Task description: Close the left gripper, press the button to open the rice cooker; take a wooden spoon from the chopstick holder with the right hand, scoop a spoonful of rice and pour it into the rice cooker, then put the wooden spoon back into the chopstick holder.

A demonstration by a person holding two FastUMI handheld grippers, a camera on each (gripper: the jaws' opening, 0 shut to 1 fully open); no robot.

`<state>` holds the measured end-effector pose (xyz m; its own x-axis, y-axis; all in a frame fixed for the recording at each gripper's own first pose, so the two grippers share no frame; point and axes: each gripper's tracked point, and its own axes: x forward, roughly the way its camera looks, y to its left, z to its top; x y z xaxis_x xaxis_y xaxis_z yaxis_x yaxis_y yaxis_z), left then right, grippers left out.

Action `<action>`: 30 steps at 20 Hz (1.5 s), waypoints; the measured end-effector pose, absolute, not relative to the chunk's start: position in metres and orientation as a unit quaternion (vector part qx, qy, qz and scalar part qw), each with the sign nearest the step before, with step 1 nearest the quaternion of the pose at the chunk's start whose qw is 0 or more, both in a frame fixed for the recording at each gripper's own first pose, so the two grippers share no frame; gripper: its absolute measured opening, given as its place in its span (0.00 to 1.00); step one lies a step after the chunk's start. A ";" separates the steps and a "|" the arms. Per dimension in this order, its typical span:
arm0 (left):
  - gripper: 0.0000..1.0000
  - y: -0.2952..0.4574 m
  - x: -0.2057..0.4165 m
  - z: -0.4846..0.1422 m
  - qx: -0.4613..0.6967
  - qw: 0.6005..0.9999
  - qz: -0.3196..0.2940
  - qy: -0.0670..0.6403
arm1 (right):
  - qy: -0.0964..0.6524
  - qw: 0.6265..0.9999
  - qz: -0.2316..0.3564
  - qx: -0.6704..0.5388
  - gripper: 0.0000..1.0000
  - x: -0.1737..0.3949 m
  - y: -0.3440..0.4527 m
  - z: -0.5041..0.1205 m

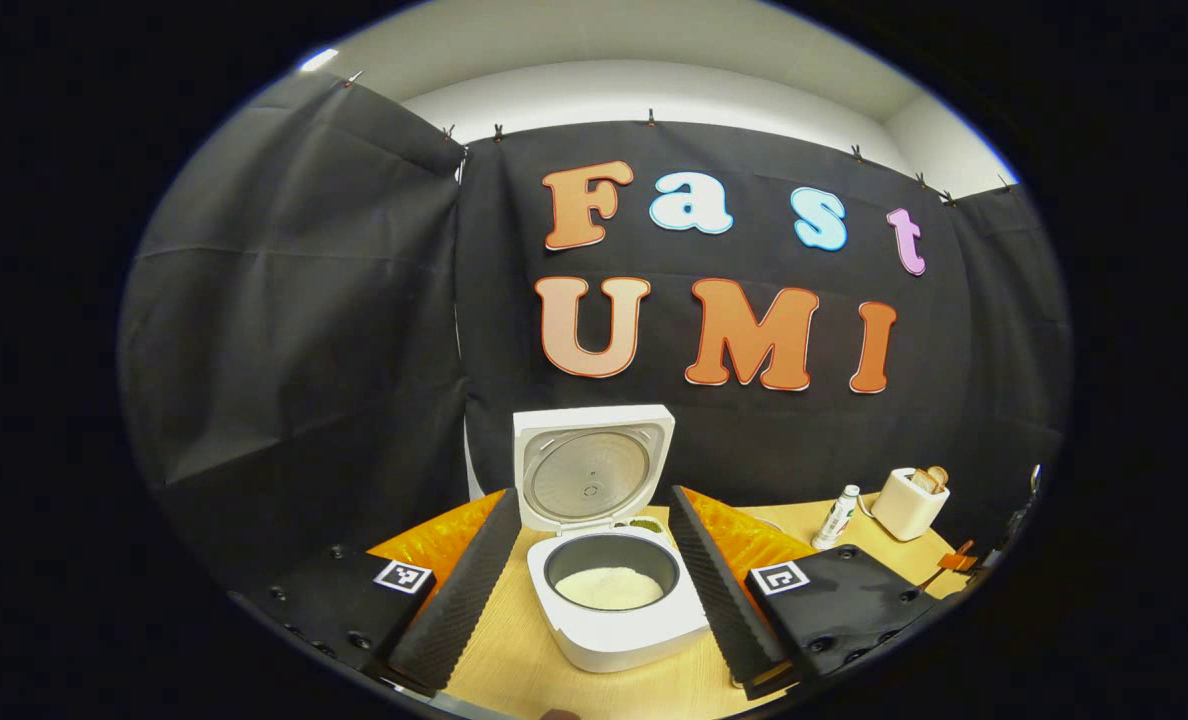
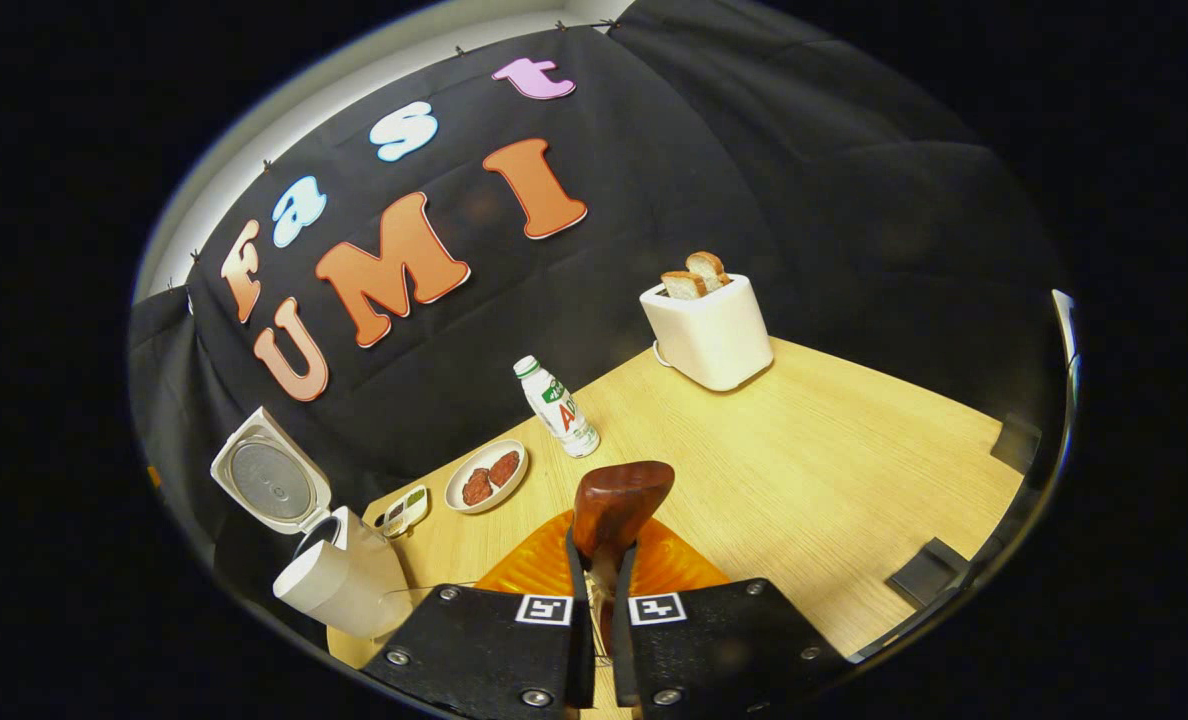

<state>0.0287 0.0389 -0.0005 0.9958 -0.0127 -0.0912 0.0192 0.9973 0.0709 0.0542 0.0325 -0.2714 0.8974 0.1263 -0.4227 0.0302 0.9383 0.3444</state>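
- The wooden spoon point(image 2: 619, 505) is sitting clamped between the fingers of the right gripper point(image 2: 601, 575), its bowl pointing up and away over the table point(image 2: 834, 470). If the grip is slackening, the spoon could be twisting or slipping out; whether any rice is in the bowl cannot be told from this side.
- The rice cooker point(image 1: 614, 590) is standing open, lid point(image 1: 591, 465) tilted up at the back, with white rice already lying in the inner pot.
- The chopstick holder cannot be made out, so returning the spoon risks a blind reach and a knock against the bottle point(image 2: 557, 405) or the plate point(image 2: 487, 476) of food.
- The left gripper point(image 1: 594, 590) is hanging with its fingers spread wide, empty, either side of the cooker and not touching it.
- The right gripper is being held high and tilted, well apart from the cooker.
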 end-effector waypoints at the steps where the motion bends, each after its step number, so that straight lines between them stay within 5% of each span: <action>1: 1.00 0.040 0.030 -0.001 0.032 0.998 -0.006 0.048 | 0.230 0.957 0.023 0.173 0.08 0.054 0.031 -0.276; 8: 1.00 0.044 0.038 -0.009 0.030 0.998 -0.002 0.058 | 0.258 0.953 -0.007 0.160 0.24 0.053 0.020 -0.292; 10: 1.00 0.044 0.041 -0.010 0.025 0.998 -0.004 0.059 | 0.266 0.953 -0.020 0.146 0.43 0.051 0.013 -0.292; 12: 1.00 0.045 0.044 -0.010 0.020 0.998 -0.004 0.059 | 0.266 0.955 -0.038 0.128 0.84 0.051 0.001 -0.289; 13: 1.00 0.046 0.047 -0.010 0.019 0.998 -0.003 0.059 | 0.264 0.956 -0.046 0.117 0.95 0.050 -0.005 -0.285; 30: 1.00 0.022 0.208 0.072 0.009 0.995 -0.031 0.091 | 0.159 0.987 0.003 -0.023 0.95 0.067 0.030 -0.136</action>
